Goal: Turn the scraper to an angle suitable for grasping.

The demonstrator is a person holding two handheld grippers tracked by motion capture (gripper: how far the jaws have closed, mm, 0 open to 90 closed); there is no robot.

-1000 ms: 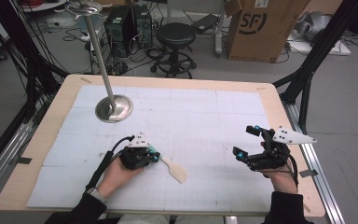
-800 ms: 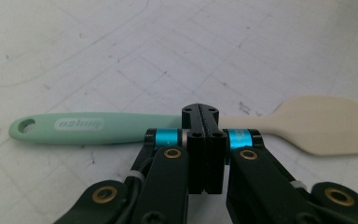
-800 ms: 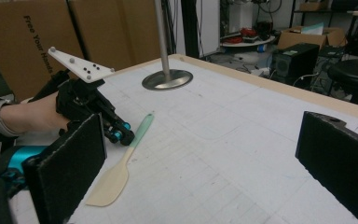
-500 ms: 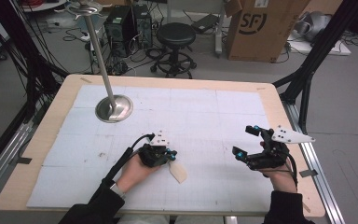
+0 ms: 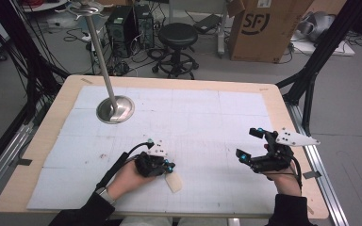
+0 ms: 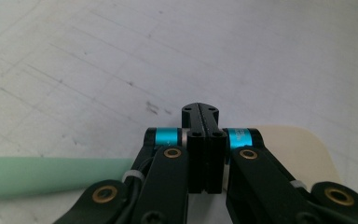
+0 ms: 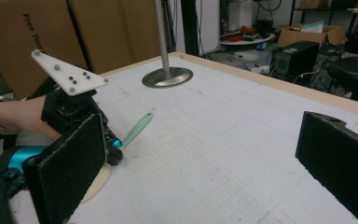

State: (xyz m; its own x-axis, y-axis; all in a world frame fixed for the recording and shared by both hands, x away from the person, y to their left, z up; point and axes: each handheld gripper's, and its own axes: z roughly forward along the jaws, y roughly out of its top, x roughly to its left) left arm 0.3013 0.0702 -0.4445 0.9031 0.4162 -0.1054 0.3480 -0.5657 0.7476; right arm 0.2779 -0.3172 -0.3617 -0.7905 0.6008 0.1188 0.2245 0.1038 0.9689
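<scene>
The left gripper [image 5: 168,165] sits low over the desk [image 5: 207,122] near its front edge, and in the left gripper view its two black jaws are pressed flat together, with no gap between them. They lie right over a spatula with a pale green handle and a cream, rounded blade [image 6: 303,154]: the handle runs out to the left of the jaws in that view and the blade spreads to their right. The jaws meet above the spatula's neck, and I cannot tell from these views whether anything is pinched between them or whether they only rest on it. In the high view the cream blade pokes out just beyond the gripper, lying flat on the white gridded mat [image 5: 193,108] that covers the desk.

The right gripper [image 5: 252,143] is held well apart, near the desk's right edge, its jaws standing wide open with nothing between them; its own view shows the two black pads [image 7: 70,168] far apart.
</scene>
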